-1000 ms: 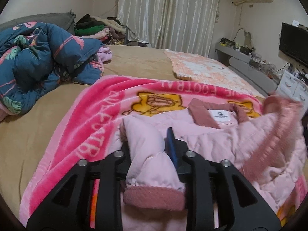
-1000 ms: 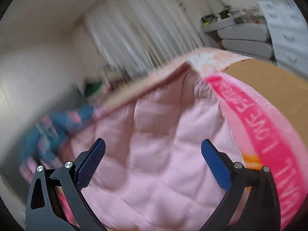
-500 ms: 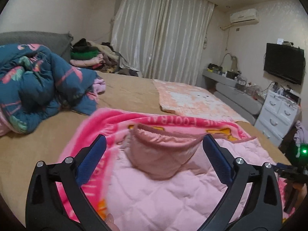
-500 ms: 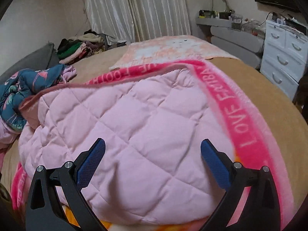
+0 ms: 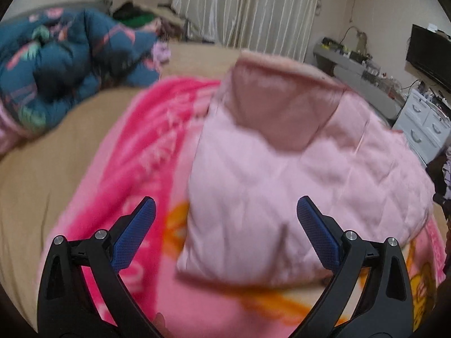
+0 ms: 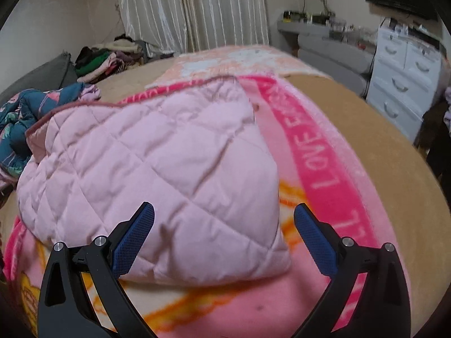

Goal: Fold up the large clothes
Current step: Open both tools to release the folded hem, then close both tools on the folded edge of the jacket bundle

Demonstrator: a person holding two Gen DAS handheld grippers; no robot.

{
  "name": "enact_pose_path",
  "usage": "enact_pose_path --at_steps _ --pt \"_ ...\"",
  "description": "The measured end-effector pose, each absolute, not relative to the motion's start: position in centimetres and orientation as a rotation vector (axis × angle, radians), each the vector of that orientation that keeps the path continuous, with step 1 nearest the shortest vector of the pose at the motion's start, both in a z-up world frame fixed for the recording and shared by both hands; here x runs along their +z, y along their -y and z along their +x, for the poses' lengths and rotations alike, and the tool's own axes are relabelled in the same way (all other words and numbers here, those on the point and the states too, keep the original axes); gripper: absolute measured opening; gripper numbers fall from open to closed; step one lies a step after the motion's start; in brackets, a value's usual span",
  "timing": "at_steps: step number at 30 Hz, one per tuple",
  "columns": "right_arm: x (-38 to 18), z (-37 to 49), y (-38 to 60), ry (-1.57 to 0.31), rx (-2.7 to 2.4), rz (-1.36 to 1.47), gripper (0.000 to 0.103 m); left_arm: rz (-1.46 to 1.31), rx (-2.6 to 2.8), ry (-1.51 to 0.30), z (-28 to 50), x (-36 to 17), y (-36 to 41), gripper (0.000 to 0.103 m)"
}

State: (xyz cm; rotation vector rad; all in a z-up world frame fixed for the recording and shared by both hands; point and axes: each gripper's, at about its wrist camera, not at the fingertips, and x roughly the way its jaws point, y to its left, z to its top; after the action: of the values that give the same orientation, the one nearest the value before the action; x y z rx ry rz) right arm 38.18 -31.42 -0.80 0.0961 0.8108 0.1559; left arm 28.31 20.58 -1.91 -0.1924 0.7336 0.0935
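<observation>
A pale pink quilted jacket [image 5: 282, 169] lies folded into a thick block on a bright pink blanket [image 5: 135, 157] on the bed. Its dusty-pink hood lining [image 5: 282, 101] faces up at the far end. My left gripper [image 5: 225, 219] is open and empty, just above the jacket's near left corner. In the right wrist view the same jacket [image 6: 157, 174] fills the middle. My right gripper [image 6: 224, 219] is open and empty over the jacket's near right corner, with the blanket [image 6: 318, 152] to its right.
A dark blue flowered duvet [image 5: 62, 67] is heaped at the left of the tan bed [image 5: 36, 186]. A pile of clothes [image 6: 98, 62] lies by the curtains. A white drawer unit [image 6: 403, 79] and a grey bench [image 5: 358, 81] stand at the right.
My left gripper let go of the jacket sleeve and opened. The jacket went from spread open to a folded block. Both grippers have come in low over its near edge.
</observation>
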Motion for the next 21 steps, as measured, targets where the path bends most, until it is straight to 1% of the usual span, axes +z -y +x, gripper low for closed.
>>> enact_pose_path --at_steps 3,6,7,8,9,10,11,12,14,15,18,21 --pt "-2.2 38.9 32.2 -0.845 0.128 0.094 0.099 -0.230 0.047 -0.795 28.5 -4.5 -20.6 0.094" --pt "-3.6 39.7 33.2 -0.868 0.168 0.185 0.099 -0.260 0.023 -0.804 29.1 -5.6 -20.3 0.093" --pt "-3.9 39.9 33.3 -0.870 0.174 0.207 0.098 -0.260 0.030 -0.806 29.3 -5.7 -20.2 0.090" --pt "-3.9 40.0 33.3 -0.867 0.188 0.221 0.085 -0.251 0.029 -0.796 29.5 -5.7 -19.8 0.073" --pt "-3.9 40.2 33.3 -0.859 0.213 0.241 0.069 -0.234 0.032 -0.785 29.6 -5.4 -19.5 0.057" --pt "-3.7 40.4 33.2 -0.844 0.211 0.249 0.064 -0.201 0.043 -0.771 29.7 -5.1 -18.9 0.050" --pt "-3.4 40.6 32.8 -0.833 0.224 0.243 0.047 -0.161 0.057 -0.749 29.8 -4.5 -18.2 0.037" --pt "-2.9 40.7 32.3 -0.807 0.232 0.223 0.035 -0.134 0.066 -0.725 29.9 -4.0 -17.5 0.028" --pt "-1.6 40.9 31.6 -0.761 0.222 0.188 0.027 -0.106 0.084 -0.690 30.4 -3.0 -16.9 0.020" --pt "-1.0 41.0 31.2 -0.739 0.210 0.175 0.024 -0.112 0.095 -0.666 30.7 -2.3 -16.9 0.018" --pt "0.5 41.7 30.7 -0.672 0.183 0.167 0.022 -0.151 0.099 -0.634 31.8 -1.2 -17.5 0.017" --pt "0.7 42.9 30.7 -0.654 0.167 0.180 0.021 -0.169 0.109 -0.643 32.9 -0.9 -17.8 0.017"
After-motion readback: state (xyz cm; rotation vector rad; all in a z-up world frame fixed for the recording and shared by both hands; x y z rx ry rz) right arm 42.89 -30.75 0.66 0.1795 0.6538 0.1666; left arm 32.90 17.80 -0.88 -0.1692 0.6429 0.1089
